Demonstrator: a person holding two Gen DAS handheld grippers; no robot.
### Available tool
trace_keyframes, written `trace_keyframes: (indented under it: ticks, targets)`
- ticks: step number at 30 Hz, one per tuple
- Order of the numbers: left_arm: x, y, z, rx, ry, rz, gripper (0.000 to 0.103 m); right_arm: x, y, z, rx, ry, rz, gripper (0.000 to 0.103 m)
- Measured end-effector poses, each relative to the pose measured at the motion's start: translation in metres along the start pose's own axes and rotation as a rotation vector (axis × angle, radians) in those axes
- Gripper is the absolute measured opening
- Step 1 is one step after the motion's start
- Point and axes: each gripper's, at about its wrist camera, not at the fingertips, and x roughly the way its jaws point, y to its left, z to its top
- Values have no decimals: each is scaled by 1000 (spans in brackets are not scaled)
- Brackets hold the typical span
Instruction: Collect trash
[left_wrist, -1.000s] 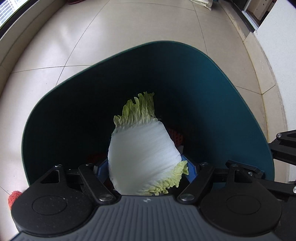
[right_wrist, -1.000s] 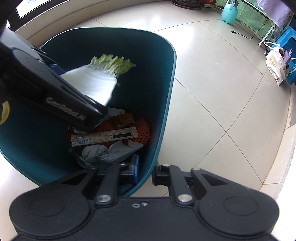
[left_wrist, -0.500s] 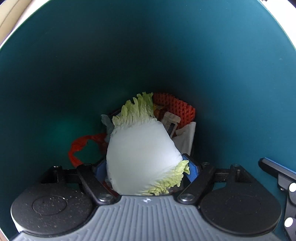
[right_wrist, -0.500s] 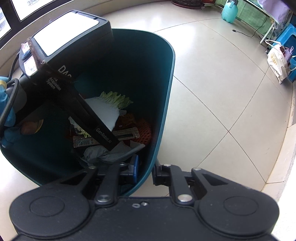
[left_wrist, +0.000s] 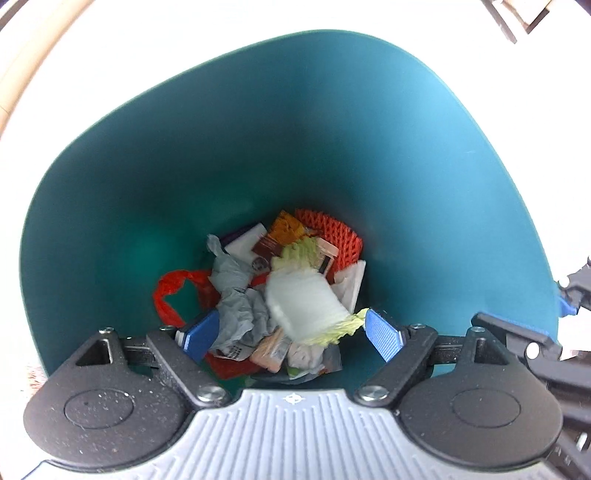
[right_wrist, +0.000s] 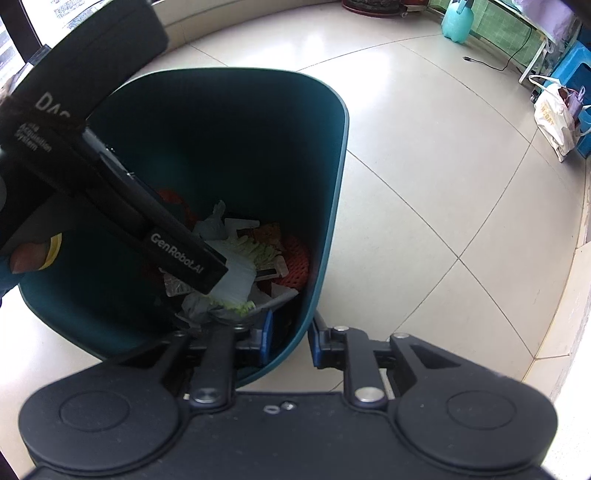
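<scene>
Left gripper (left_wrist: 291, 332) points down into the teal bin (left_wrist: 332, 129), jaws spread wide and just been opening, blue pads (left_wrist: 382, 334) clear of everything. Cabbage leaf (left_wrist: 301, 304) is loose between and below them, blurred, white rib with green frill at both ends; can't tell if it's already resting on the pile or not quite there.

Bin bottom holds the rest of the trash: red plastic bag (left_wrist: 173, 291) on the left, crumpled grey paper (left_wrist: 236, 291) in the middle, orange foam net (left_wrist: 332, 236) at the far side, a few snack wrappers (left_wrist: 284, 229) and a white card mixed in.

Right gripper (right_wrist: 290, 336) straddles the near bin wall, one pad inside, one outside. Jaws have just been opening; there's a visible gap between the outer pad and the wall, so it doesn't look clamped any more, inner pad contact is hard to read.

From the right wrist view the left gripper's black body crosses the bin opening from the upper left, leaf just beyond its tip. Bin stands on a pale tiled floor (right_wrist: 424, 184)
</scene>
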Motion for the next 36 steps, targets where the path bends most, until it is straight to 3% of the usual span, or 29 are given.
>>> trace_keyframes:
  ticks: [8, 19, 28, 36]
  targets:
    - [-73, -1, -37, -3, -190, 12, 86, -47, 12, 3, -4, -66, -44, 23]
    - [-167, 5, -102, -3, -397, 16, 86, -121, 37, -16, 61, -227, -65, 30]
    - [-210, 2, -158, 27, -518, 25, 86, -166, 53, -46, 132, -339, -39, 44]
    - [-230, 5, -202, 17, -593, -4, 87, -184, 66, -71, 171, -426, -42, 66]
